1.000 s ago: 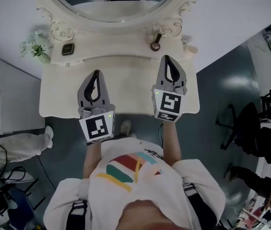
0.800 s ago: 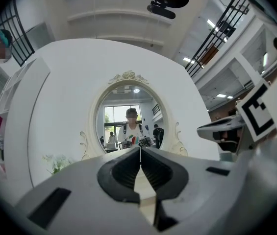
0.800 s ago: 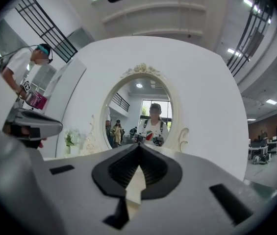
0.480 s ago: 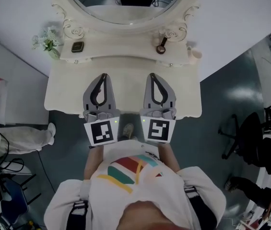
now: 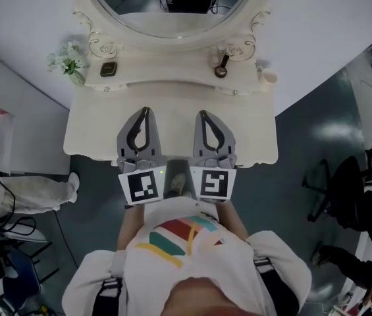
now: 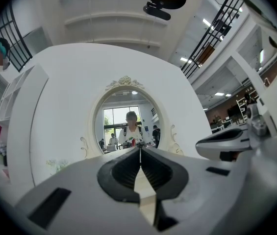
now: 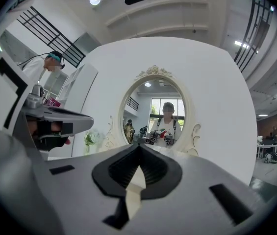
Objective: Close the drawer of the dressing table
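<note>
The dressing table [image 5: 251, 137] stands against the white wall, with its oval mirror [image 5: 172, 5] above the cream surface. The drawer is the task's thing, and no view shows it. It must be under the front edge of the surface, and from the head view nothing sticks out past that edge toward the person. So I judge that the drawer is probably pushed in already and little or nothing is left to do, but its front is hidden, so this is not sure.

The left claw [image 5: 145, 112] and the right claw [image 5: 202, 114] hang side by side over the front part of the surface, both pointing at the mirror. Each claw is pressed together, tips meeting, with nothing between them.

On the raised back ledge there are white flowers [image 5: 67, 61] at the left, then a small dark object [image 5: 108, 68] that I cannot identify, a round thing with a handle [image 5: 222, 68] and a pale cup [image 5: 268, 78] at the right. The table's legs and handles are cut off from view.
</note>
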